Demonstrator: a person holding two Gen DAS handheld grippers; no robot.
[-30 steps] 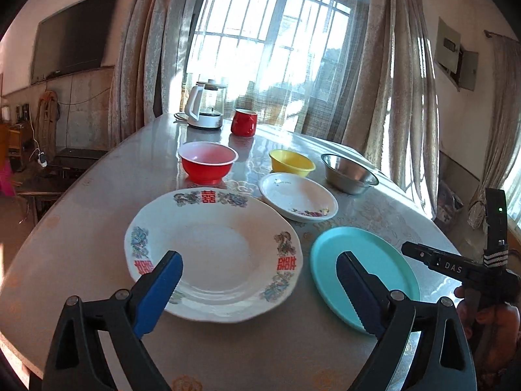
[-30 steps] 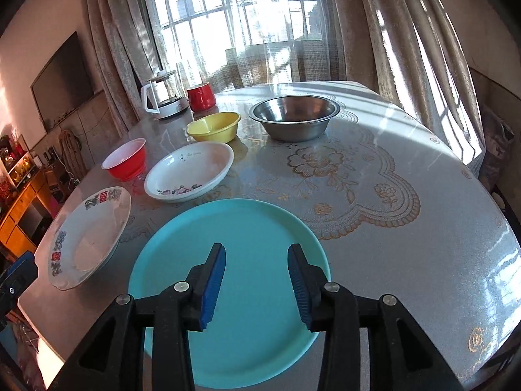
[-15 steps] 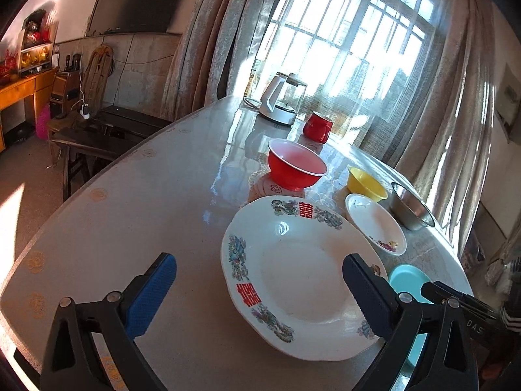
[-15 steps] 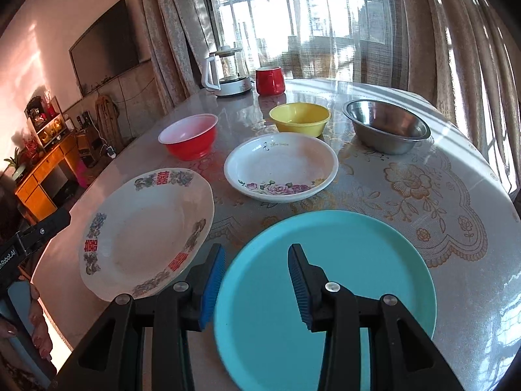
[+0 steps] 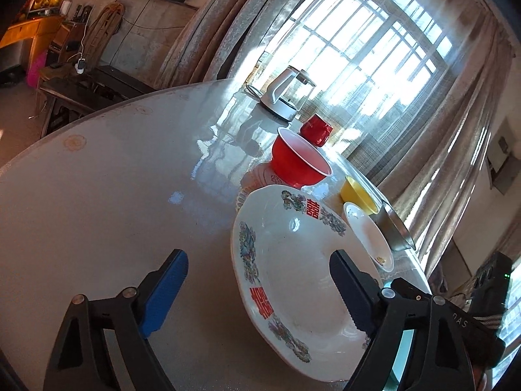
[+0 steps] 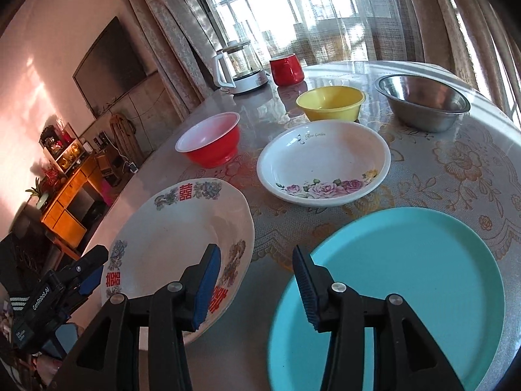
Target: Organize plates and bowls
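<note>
Scene: We stand at the near edge of a round table point(image 6: 456, 176) set with plates and bowls, none stacked yet.
Left gripper point(image 5: 257, 286): Its jaws are wide and closing, with the near-left rim of the large patterned plate point(image 5: 293, 260) between them, nothing pressed yet.
Right gripper point(image 6: 255, 285): Its jaws are partly apart and opening, empty, over the gap between the patterned plate and the teal plate point(image 6: 407, 286), both at the table's near edge.
Step in hand: We judge this a two-sided reach for the patterned plate; bite its rim squarely, one pad above and one below, and lift level so the glazed edge does not slip.
Other pieces: The rose dish point(image 6: 324, 163) sits toward the middle; the red bowl point(image 6: 210, 138), yellow bowl point(image 6: 330, 102) and steel bowl point(image 6: 423, 101) line up behind it.
Writing: Red double-happiness characters mark the patterned plate; the rose dish seems to read "Rose Garden"; the left gripper's body reads "GenRobot.AI".
</note>
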